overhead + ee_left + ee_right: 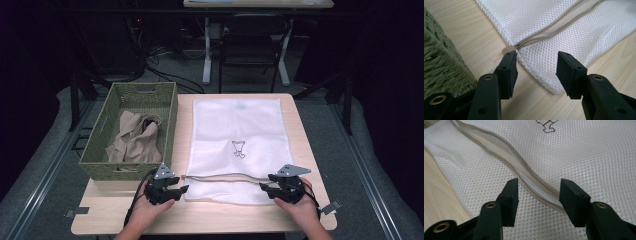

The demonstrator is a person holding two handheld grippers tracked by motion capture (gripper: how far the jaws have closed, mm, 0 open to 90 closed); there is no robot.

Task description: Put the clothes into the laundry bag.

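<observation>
A white mesh laundry bag (235,140) lies flat on the wooden table, its tan zipper (222,176) running across near the front edge. My left gripper (181,190) is open at the bag's front left corner; in the left gripper view (537,65) the bag corner (541,62) lies between the jaws and the zipper pull (507,50) sits by the left fingertip. My right gripper (264,189) is open at the zipper's right end. In the right gripper view (539,191) the zipper (534,182) passes between the jaws, untouched.
A green woven basket (170,125) with beige cloth (135,137) inside stands left of the bag; its wall (441,62) is close to my left gripper. Bare table (200,215) runs along the front. A chair and desk legs stand beyond the table.
</observation>
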